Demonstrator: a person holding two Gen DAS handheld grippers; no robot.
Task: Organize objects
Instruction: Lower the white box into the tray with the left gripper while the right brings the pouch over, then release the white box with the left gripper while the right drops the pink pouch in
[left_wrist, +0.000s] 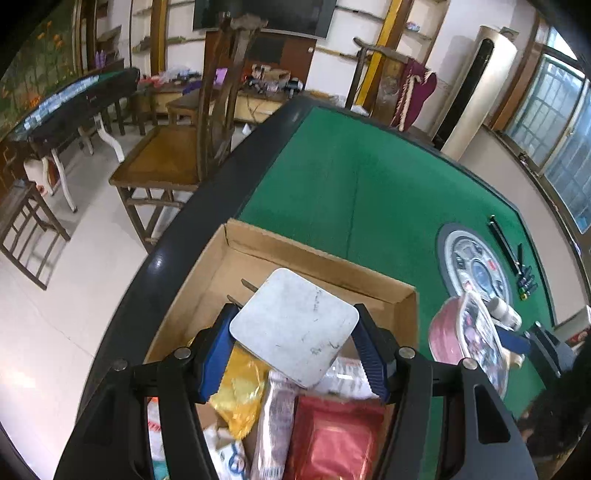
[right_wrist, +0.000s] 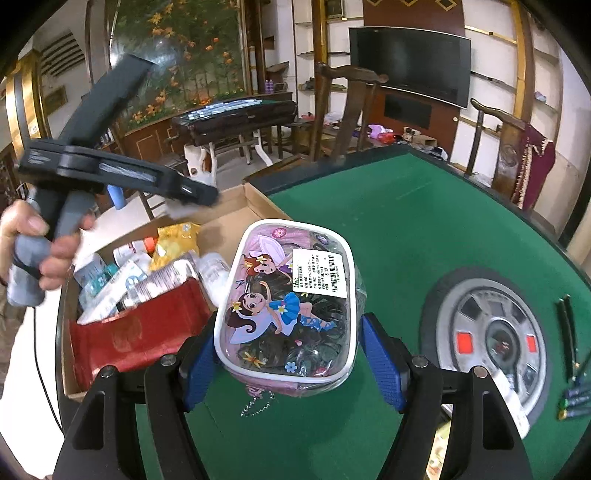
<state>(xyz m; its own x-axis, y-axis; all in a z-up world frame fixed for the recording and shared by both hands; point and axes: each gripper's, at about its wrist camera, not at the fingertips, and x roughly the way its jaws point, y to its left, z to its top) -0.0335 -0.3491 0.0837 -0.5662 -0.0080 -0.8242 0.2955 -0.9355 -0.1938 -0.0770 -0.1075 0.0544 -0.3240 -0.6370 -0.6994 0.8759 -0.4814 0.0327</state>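
Your cardboard box (left_wrist: 317, 258) is crowded near you; only its far end stays bare. Open green felt (left_wrist: 369, 184) lies beyond, chair (left_wrist: 177, 155) flanking.

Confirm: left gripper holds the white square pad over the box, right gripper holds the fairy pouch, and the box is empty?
Not quite: the box is not empty. The left wrist view shows a yellow packet and a red packet inside it, among others. The rest stands: the left gripper holds the white pad over the box, and the right gripper holds the fairy pouch.
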